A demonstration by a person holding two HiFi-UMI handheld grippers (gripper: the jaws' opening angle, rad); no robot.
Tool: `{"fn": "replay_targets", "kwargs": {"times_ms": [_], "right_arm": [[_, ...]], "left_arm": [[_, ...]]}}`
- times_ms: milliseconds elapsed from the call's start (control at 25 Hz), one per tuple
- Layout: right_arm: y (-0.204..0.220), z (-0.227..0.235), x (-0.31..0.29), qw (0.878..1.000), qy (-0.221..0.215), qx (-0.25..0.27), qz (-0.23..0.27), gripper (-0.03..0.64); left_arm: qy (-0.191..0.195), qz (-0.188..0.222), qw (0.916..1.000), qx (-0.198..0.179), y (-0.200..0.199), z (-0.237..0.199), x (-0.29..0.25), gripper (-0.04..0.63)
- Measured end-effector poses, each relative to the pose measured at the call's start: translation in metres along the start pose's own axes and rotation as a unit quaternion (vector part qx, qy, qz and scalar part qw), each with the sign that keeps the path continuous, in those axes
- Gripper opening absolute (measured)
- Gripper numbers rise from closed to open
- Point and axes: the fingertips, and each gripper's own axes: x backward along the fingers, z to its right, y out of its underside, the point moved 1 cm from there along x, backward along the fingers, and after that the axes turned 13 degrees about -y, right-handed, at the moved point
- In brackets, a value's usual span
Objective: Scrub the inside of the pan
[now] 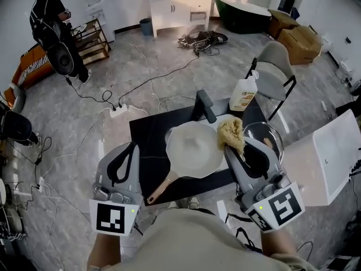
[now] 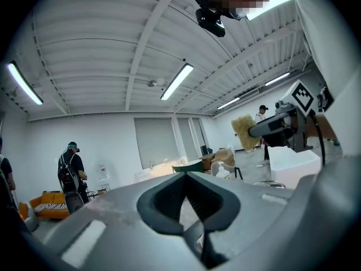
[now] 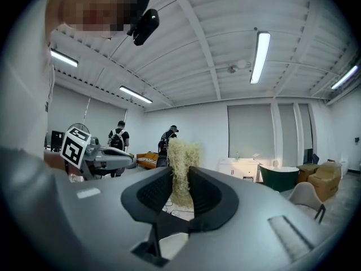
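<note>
A white pan [image 1: 192, 151] with a copper handle [image 1: 161, 189] lies on the black table [image 1: 151, 134]. My right gripper [image 1: 228, 145] is shut on a tan fibrous scrub pad [image 1: 232, 132], held over the pan's right rim. In the right gripper view the pad [image 3: 181, 171] stands pinched between the jaws of the right gripper [image 3: 180, 179], which tilts up toward the ceiling. My left gripper [image 1: 133, 147] is at the table's left edge, away from the pan, shut and empty. The left gripper [image 2: 186, 176] also tilts upward, and its view shows the pad [image 2: 246, 131] at the right.
A soap bottle [image 1: 243, 95] and a dark upright fixture [image 1: 204, 105] stand at the table's back. A glass bowl [image 1: 265, 135] sits right of the pan. A white basin [image 1: 333, 157] and a chair [image 1: 276, 66] are to the right. Cables cross the floor [image 1: 118, 109]; a person [image 1: 53, 27] stands far left.
</note>
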Motion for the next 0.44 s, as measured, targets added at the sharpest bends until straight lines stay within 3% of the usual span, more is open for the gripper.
{"fn": "replay_targets", "kwargs": {"times_ms": [440], "right_arm": [[0.011,-0.001,-0.016,1.000,-0.018,-0.001,-0.012,0.089]], "left_arm": [[-0.015,-0.005,0.9998,-0.007,0.005,-0.004,-0.002,0.002]]}}
